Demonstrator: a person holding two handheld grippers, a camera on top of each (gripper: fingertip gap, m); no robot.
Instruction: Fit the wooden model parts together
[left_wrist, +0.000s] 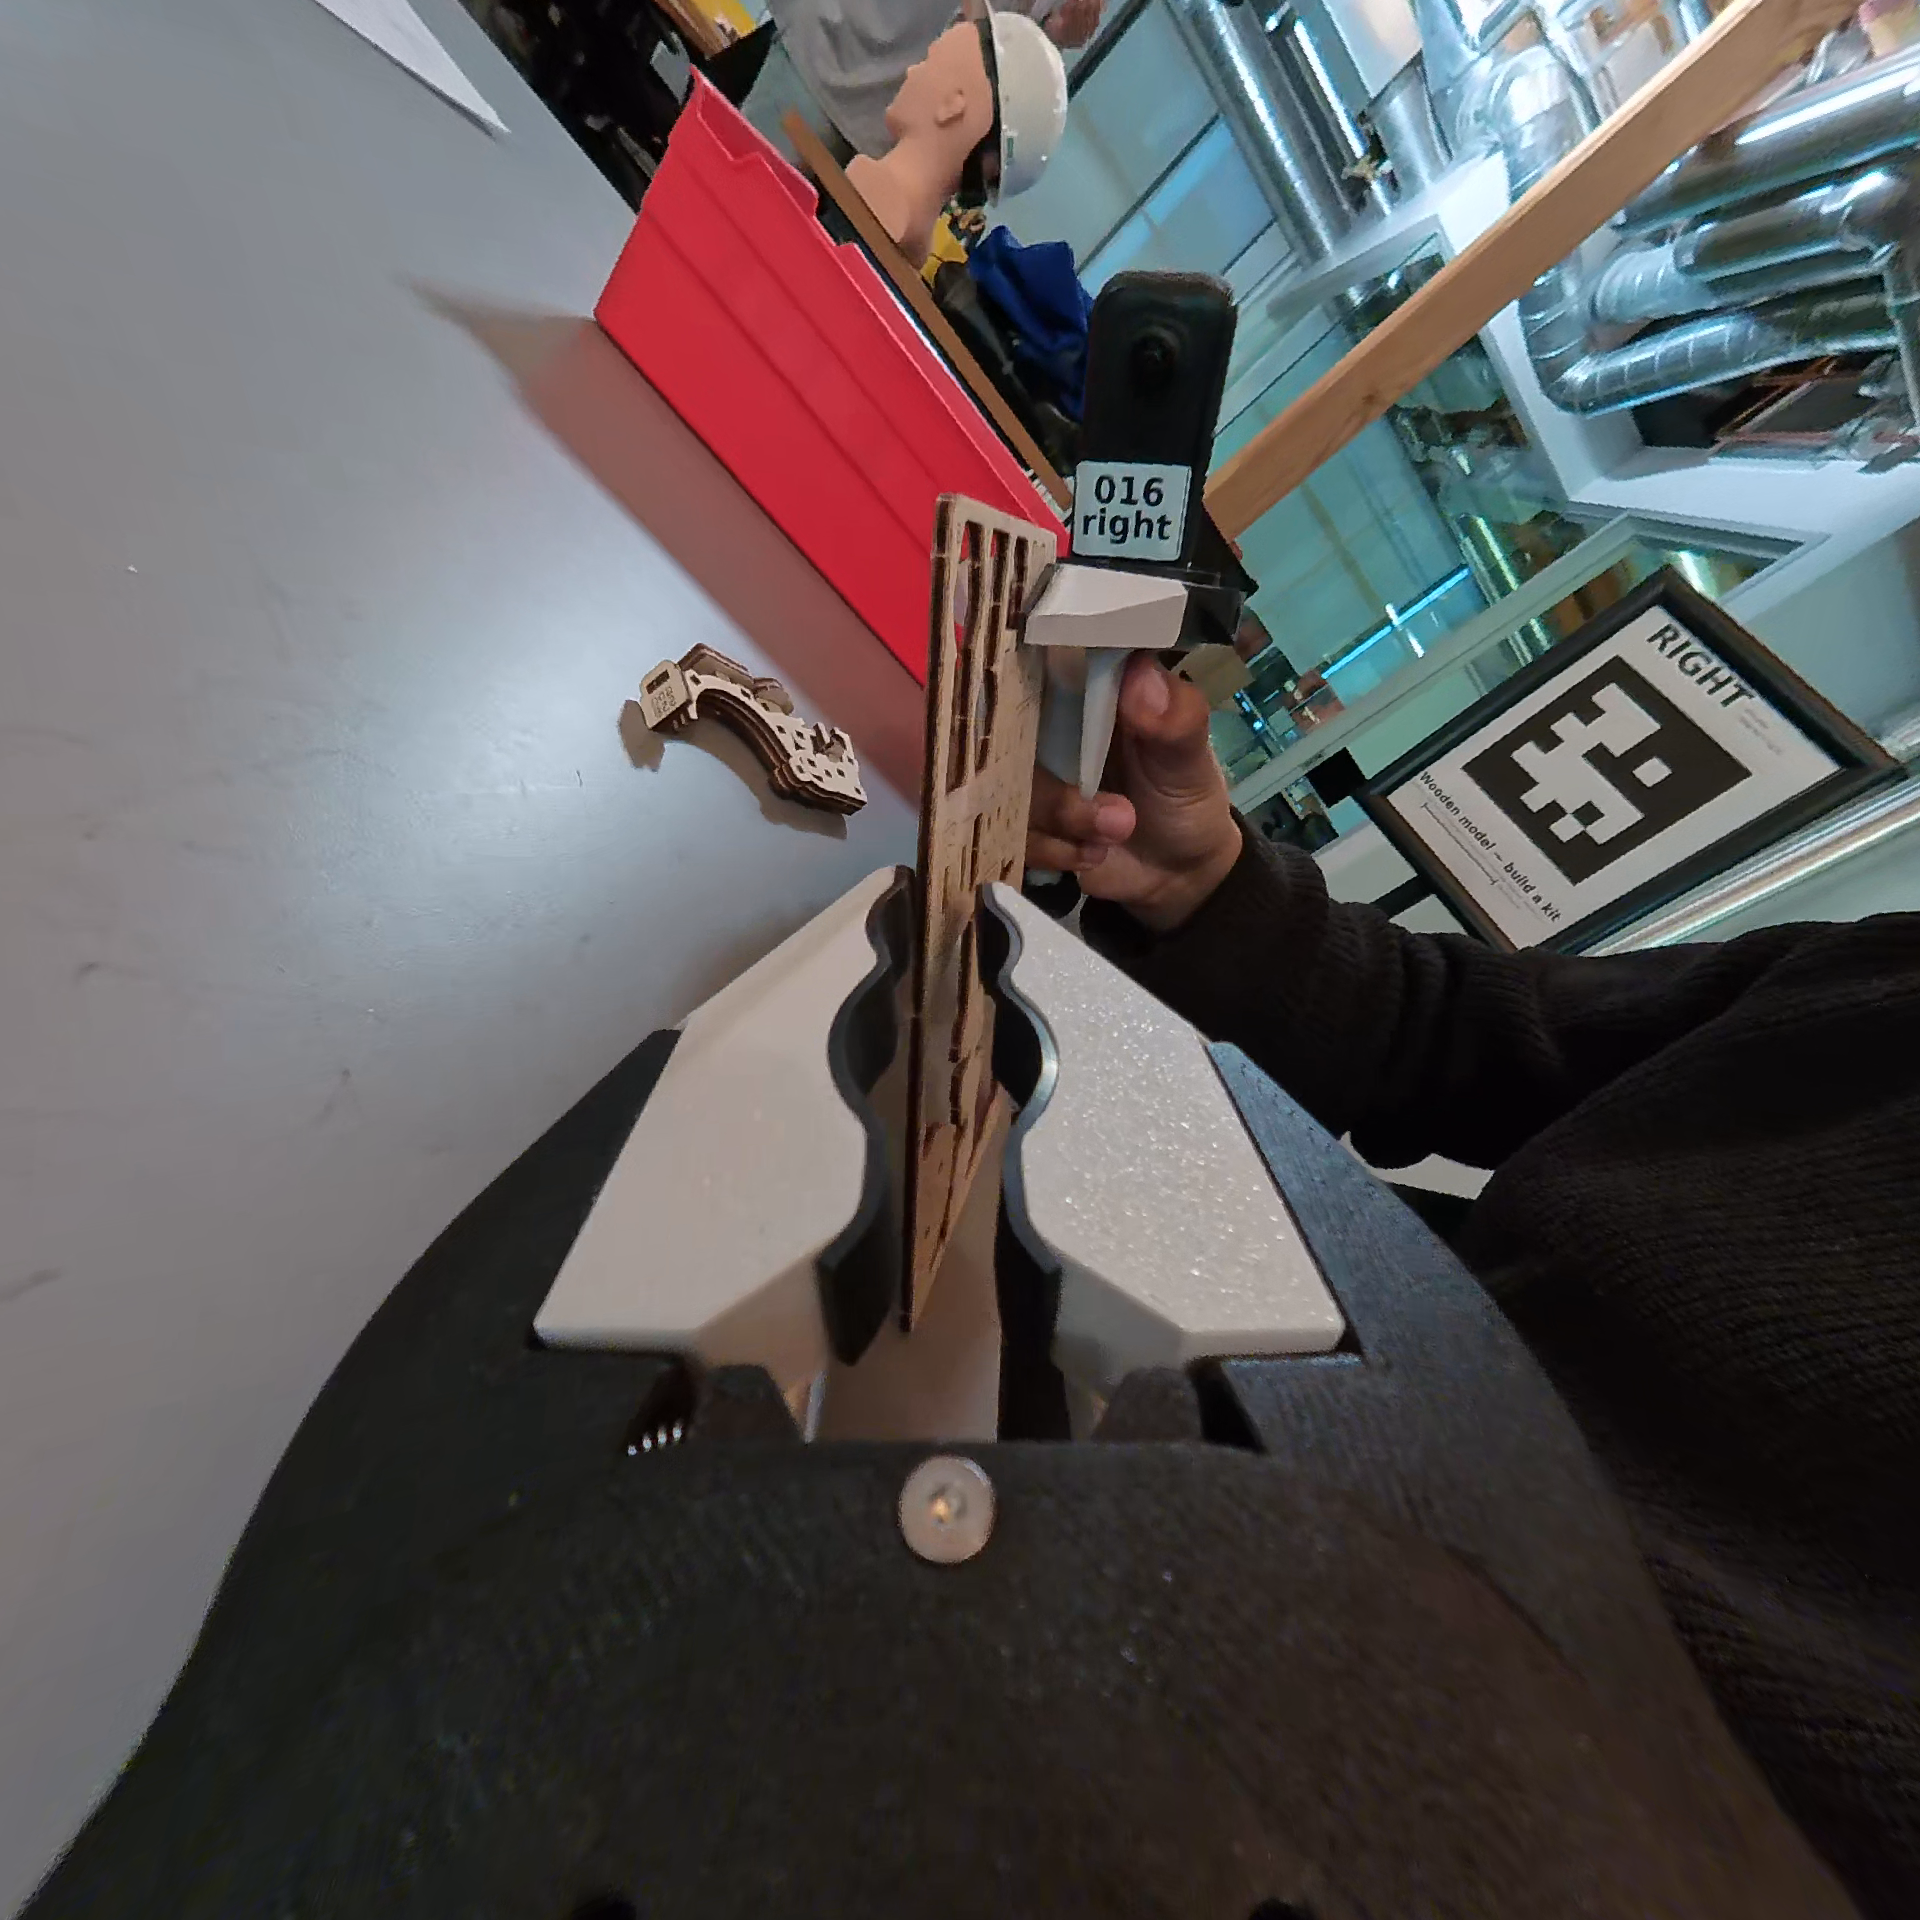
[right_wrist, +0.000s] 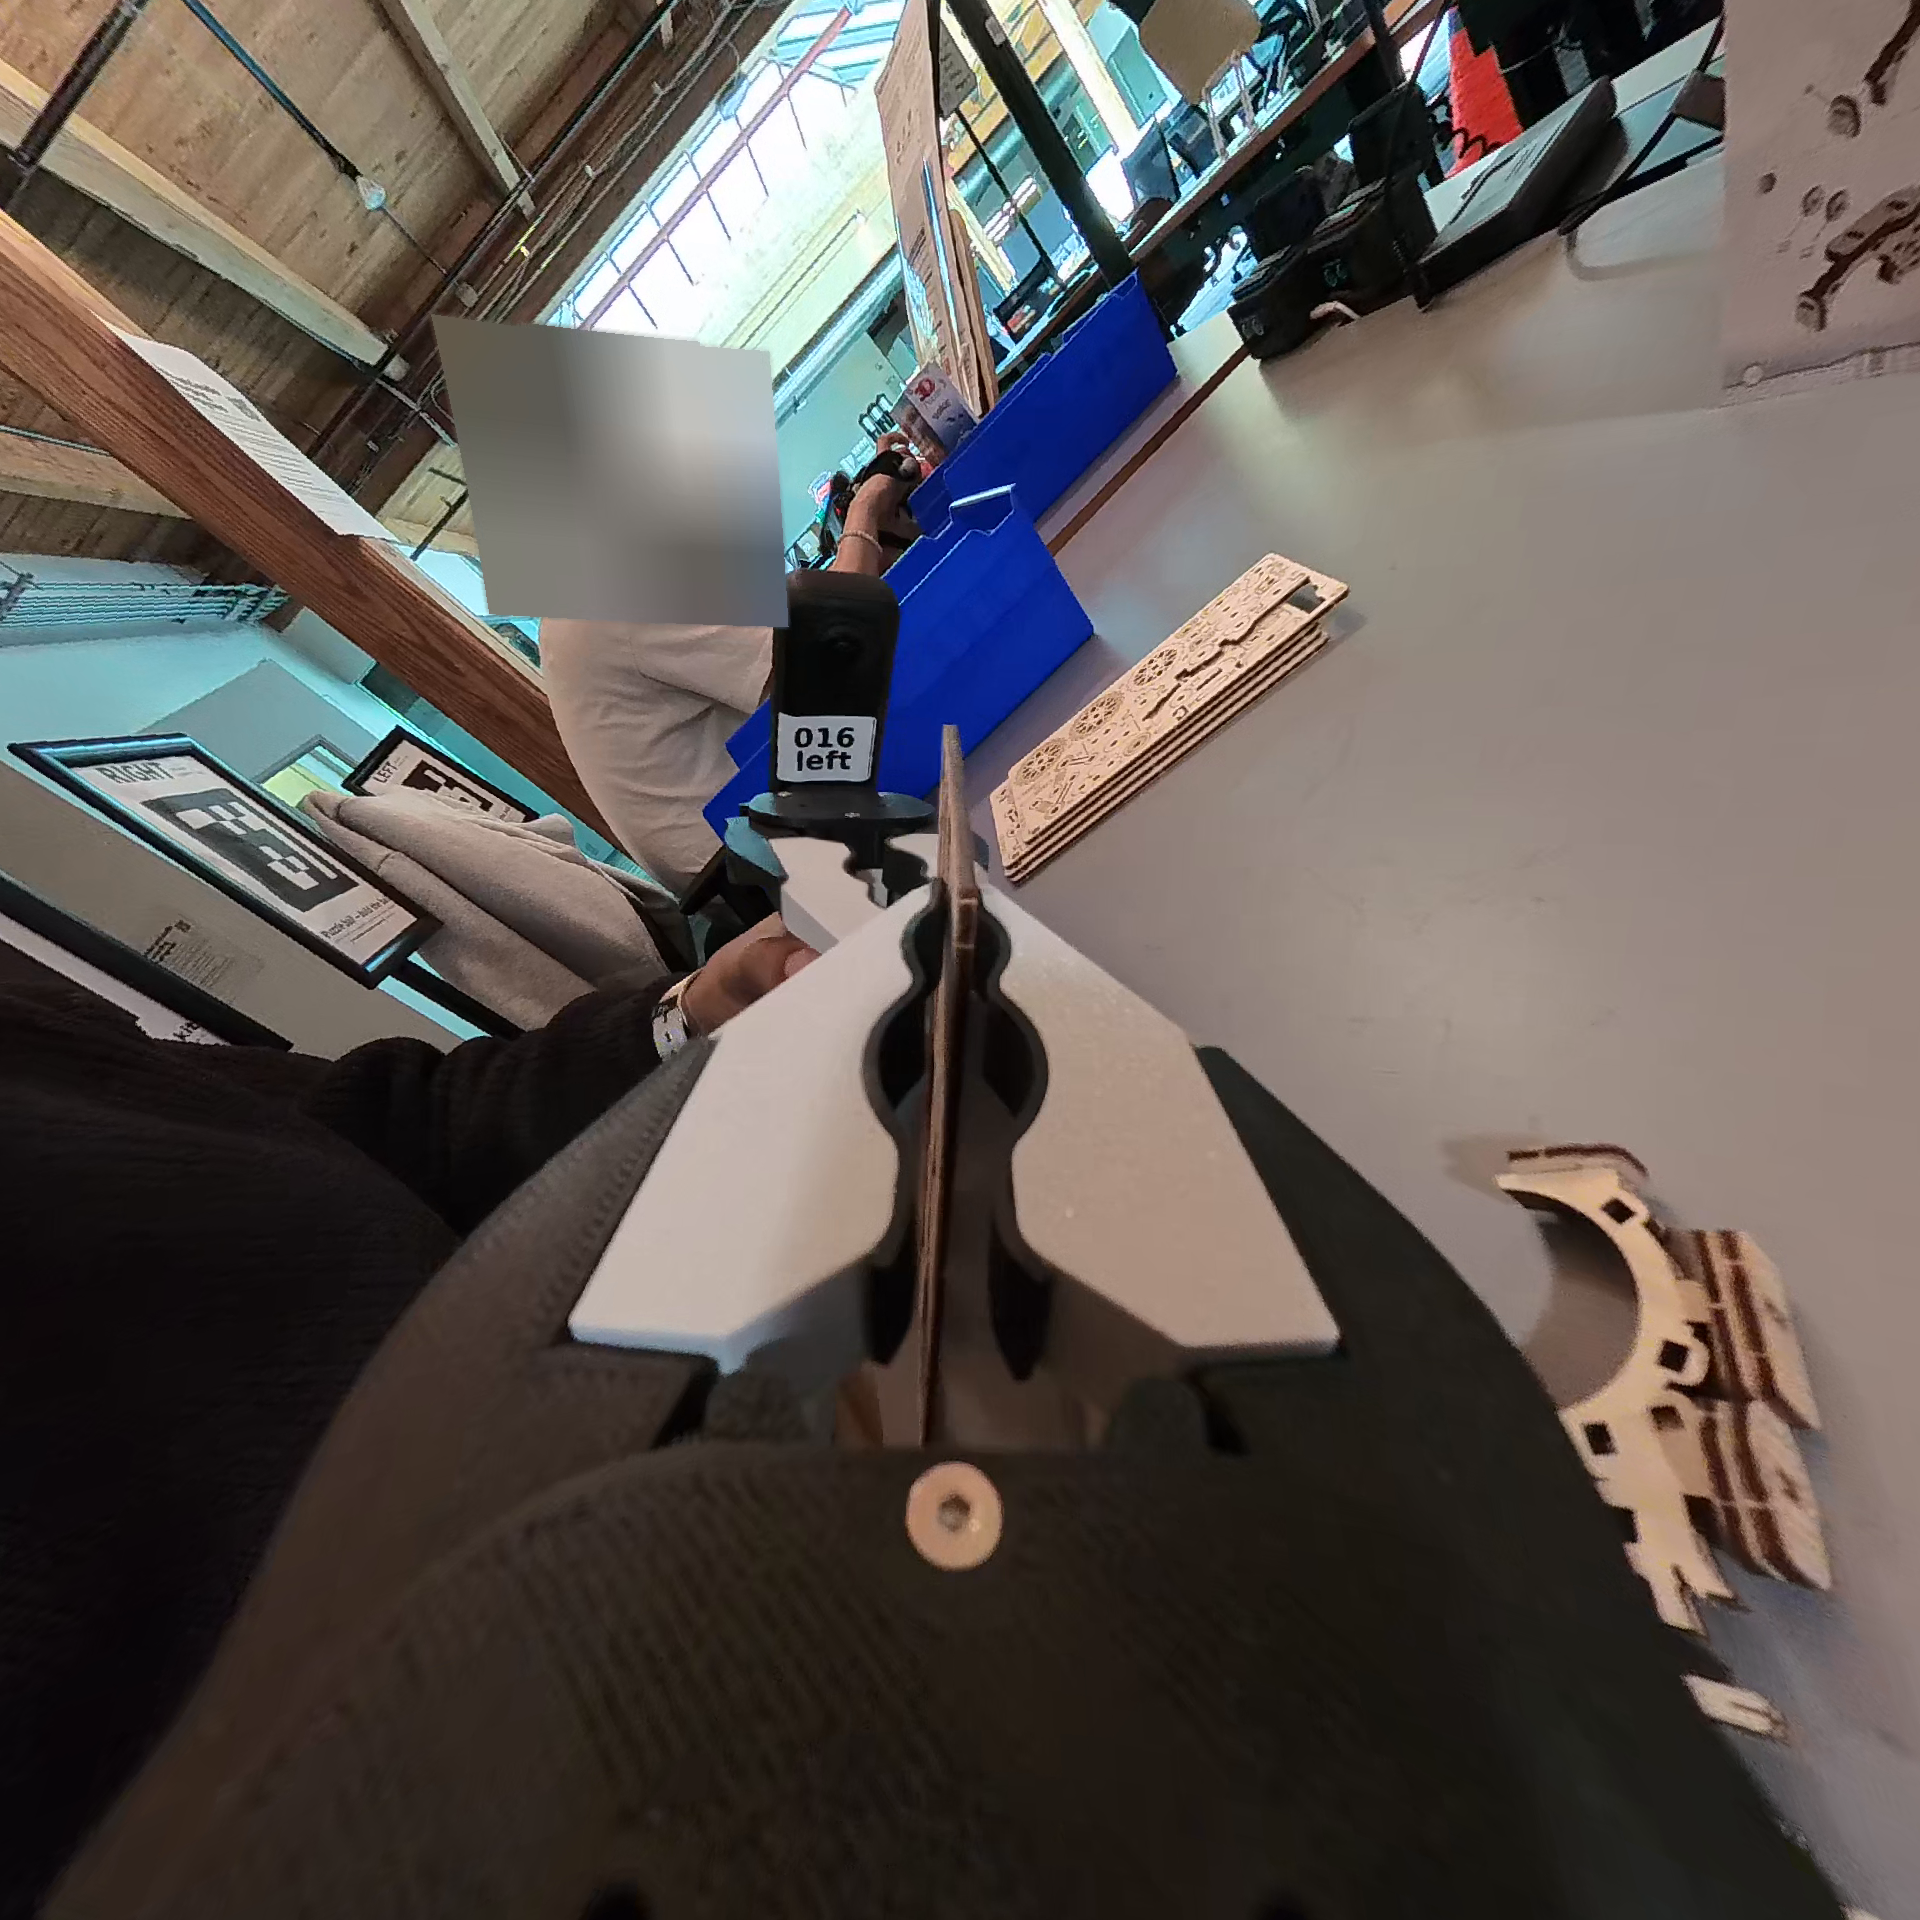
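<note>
- Left gripper (left_wrist: 935, 914): black ribbed printed body, white speckled fingers (left_wrist: 1132, 1101) with wavy black inner pads, one silver screw (left_wrist: 945, 1509) centred below.
- Right gripper (right_wrist: 954, 925): same build, black shell, white fingers (right_wrist: 1122, 1132), silver screw (right_wrist: 954, 1515).
- Each carries a black camera stalk with a small white label.
- Black knit sleeves (left_wrist: 1662, 1195); a wristwatch (right_wrist: 670, 1023) peeks out at the left cuff.

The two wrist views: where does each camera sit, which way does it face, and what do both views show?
Left wrist view: sits behind the left gripper, facing along its fingers at the wooden sheet it clamps; beyond, the right gripper, a hand, a black sleeve.
Right wrist view: sits behind the right gripper, facing the sheet edge-on, the left gripper opposite.
Shared: the sheet, both grippers, the curved wooden assembly on the grey table.
</note>
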